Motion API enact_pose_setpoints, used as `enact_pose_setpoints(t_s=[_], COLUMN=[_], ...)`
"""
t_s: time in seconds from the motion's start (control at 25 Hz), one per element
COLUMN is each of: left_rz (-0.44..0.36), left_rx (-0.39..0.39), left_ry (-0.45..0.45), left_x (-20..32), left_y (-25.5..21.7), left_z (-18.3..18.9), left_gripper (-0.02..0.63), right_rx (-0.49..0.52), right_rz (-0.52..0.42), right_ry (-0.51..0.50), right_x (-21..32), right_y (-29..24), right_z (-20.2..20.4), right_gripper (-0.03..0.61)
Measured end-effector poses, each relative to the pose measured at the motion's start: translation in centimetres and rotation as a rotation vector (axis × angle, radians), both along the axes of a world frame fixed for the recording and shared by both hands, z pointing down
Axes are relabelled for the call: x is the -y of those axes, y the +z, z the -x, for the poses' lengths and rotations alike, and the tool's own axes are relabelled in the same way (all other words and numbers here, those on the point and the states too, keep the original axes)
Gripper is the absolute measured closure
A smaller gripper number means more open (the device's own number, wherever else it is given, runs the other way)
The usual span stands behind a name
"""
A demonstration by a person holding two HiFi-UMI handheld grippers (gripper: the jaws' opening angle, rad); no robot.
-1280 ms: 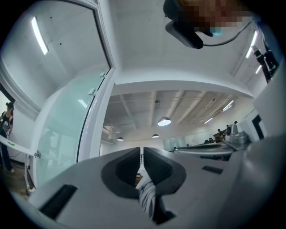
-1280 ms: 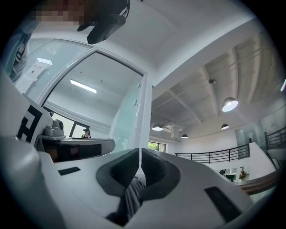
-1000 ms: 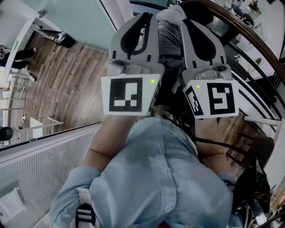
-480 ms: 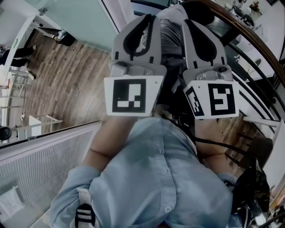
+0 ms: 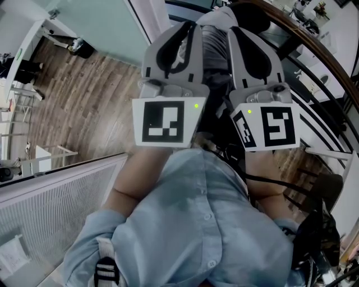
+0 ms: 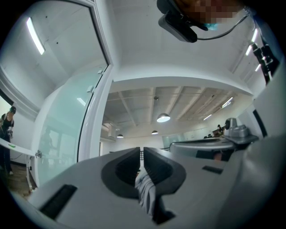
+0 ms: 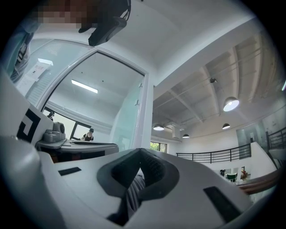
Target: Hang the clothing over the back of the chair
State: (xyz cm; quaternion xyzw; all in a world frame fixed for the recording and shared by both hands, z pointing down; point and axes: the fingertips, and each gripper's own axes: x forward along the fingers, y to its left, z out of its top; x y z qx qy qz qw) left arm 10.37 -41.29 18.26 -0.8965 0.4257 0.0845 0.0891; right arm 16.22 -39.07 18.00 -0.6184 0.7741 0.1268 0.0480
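In the head view my two grippers are held up side by side, pointing away from me. A grey garment [image 5: 212,40] hangs bunched between and beyond them. The left gripper [image 5: 188,25] is shut on a fold of the grey striped fabric [image 6: 145,190], which is pinched between its pads [image 6: 141,150]. My right gripper [image 5: 233,31] is also shut on grey cloth [image 7: 132,191], which trails down from its closed jaws [image 7: 139,153]. A dark rounded shape [image 5: 252,14] sits beyond the garment; I cannot tell whether it is the chair.
A curved wooden handrail [image 5: 314,47] with dark balusters runs along the right. Wood flooring [image 5: 78,95] lies far below on the left, behind a white slatted panel [image 5: 50,202]. A glass wall [image 6: 67,125] stands to the left, and a person [image 7: 90,133] is far off.
The left gripper has edged slightly to the right, toward the right gripper. The right gripper and the garment look the same.
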Motion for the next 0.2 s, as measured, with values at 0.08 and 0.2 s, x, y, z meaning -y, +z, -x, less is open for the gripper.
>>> enact_pose_setpoints(t_s=[0.08, 0.2], left_rz=[0.002, 0.004], left_rx=[0.002, 0.005], left_ry=[0.001, 0.002], left_x=[-0.23, -0.44], left_y=[0.20, 0.32], left_z=[-0.12, -0.37], left_gripper=[0.583, 0.583], right_rx=[-0.002, -0.003], right_rz=[-0.001, -0.001], right_ry=[-0.001, -0.001], right_x=[-0.25, -0.46], right_y=[0.08, 0.13], right_z=[-0.05, -0.24], right_gripper=[0.568, 0.568])
